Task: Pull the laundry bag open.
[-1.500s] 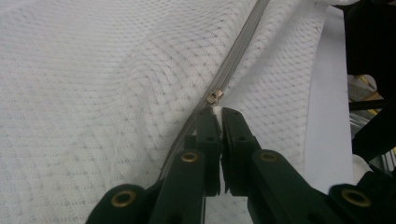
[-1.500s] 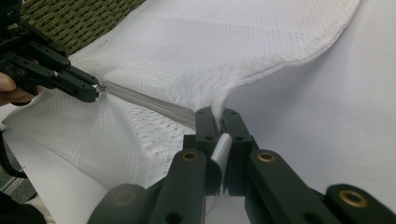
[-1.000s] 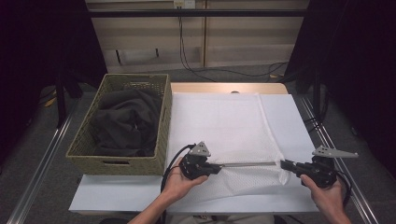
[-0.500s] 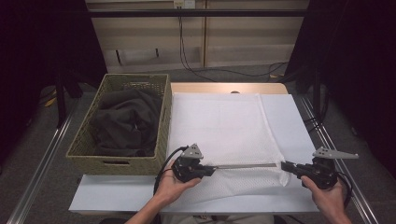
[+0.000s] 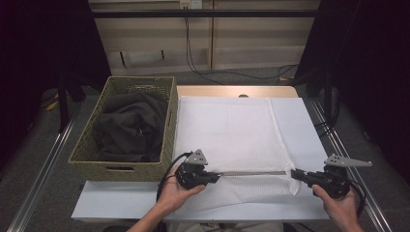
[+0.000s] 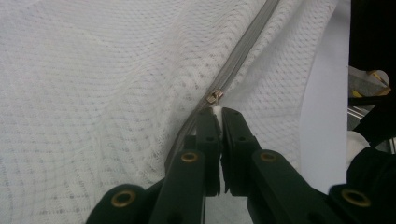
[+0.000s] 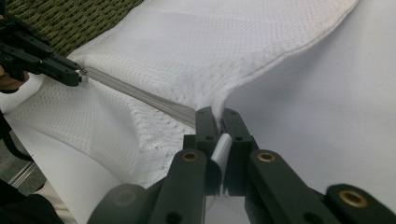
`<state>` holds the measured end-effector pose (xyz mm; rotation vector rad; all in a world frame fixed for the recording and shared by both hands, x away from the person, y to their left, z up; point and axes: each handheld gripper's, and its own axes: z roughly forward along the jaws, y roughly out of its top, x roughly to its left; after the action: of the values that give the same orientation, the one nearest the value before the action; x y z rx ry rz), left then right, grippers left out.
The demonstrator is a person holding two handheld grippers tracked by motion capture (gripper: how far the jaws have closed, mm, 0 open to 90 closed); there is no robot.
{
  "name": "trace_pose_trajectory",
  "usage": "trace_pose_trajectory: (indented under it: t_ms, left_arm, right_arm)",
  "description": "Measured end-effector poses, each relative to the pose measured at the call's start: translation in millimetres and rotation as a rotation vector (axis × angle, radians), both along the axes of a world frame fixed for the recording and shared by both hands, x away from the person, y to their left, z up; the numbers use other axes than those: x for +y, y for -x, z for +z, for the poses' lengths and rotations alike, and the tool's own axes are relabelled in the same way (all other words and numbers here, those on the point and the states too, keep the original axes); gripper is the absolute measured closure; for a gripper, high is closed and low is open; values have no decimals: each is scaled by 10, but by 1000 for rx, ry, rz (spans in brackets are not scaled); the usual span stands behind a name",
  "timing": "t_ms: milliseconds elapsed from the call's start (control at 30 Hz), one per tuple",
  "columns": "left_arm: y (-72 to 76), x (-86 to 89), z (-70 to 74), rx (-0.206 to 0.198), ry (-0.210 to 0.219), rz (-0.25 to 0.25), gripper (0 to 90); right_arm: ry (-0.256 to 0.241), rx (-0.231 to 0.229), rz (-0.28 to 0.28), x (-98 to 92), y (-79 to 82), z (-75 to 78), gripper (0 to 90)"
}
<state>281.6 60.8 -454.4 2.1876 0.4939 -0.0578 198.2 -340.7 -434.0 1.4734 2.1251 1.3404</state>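
Observation:
A white mesh bag [image 5: 227,130] lies flat on the white-covered table [image 5: 295,121], with a grey zipper [image 5: 251,172] running along its near edge. My left gripper [image 5: 217,175] is shut on the zipper pull [image 6: 214,97] at the zipper's left end; in the left gripper view the left gripper [image 6: 215,112] pinches the pull's white tab. My right gripper [image 5: 294,173] is shut on the bag's near right corner, and the right gripper [image 7: 215,114] lifts the mesh a little there. The zipper [image 7: 140,95] stretches taut between them.
A woven basket [image 5: 171,121] holding dark clothes [image 5: 130,125] stands at the table's left, just beyond my left hand. Bare white cover lies to the right of the bag and along the front edge. Floor rails run along both sides of the table.
My left gripper has slid a little to the left along the zipper with the pull in it. The right gripper has held its place on the corner.

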Motion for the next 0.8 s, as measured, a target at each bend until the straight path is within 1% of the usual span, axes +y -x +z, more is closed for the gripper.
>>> trace_pose_trajectory:
  t_ms: [33, 67, 100, 133, 200, 233, 300, 333, 400, 433, 533, 567, 600, 700, 733, 800]
  left_arm:
    - [4, 7, 1, 1, 10, -2, 869]
    - [8, 22, 17, -1, -8, -3, 868]
    - [13, 31, 10, -1, 3, 5, 868]
    - [7, 51, 15, -2, -9, 2, 868]
    - [3, 83, 12, 1, 5, 6, 868]
    - [3, 101, 20, -2, 3, 8, 868]
    - [2, 125, 22, 1, 22, 13, 868]
    - [8, 135, 27, 5, 24, 18, 868]
    - [25, 155, 42, 0, 12, 18, 868]
    - [31, 165, 39, -1, 19, 18, 868]
    - [31, 205, 33, 0, 23, 29, 868]
    - [29, 221, 35, 5, 22, 30, 869]
    - [28, 238, 40, 0, 13, 35, 868]
    - [31, 268, 34, 3, 24, 39, 868]
    - [27, 274, 30, -2, 23, 32, 868]
    - [25, 286, 35, -4, 6, 34, 868]
  right_arm:
    - [1, 0, 1, -1, -1, 0, 879]
    - [2, 0, 0, 1, -1, 0, 879]
    - [5, -1, 1, 2, -1, -1, 879]
    - [6, -2, 1, 1, -1, -2, 879]
    - [6, -2, 1, -7, -4, -2, 879]
    - [4, -2, 1, -9, -6, -2, 879]
    - [5, -4, 2, -12, -8, -6, 879]
    - [5, -2, 2, -11, -9, -6, 879]
    - [9, -6, 1, -12, -13, 5, 879]
    - [10, -3, 0, -17, -11, 13, 879]
    - [11, -8, 4, -21, -13, 11, 879]
    - [12, -8, 4, -18, -12, 14, 879]
    - [10, -7, 5, -18, -12, 15, 879]
    - [9, -8, 4, -22, -12, 16, 879]
    - [9, -7, 2, -23, -12, 16, 879]
    - [10, -7, 1, -28, -19, 19, 879]
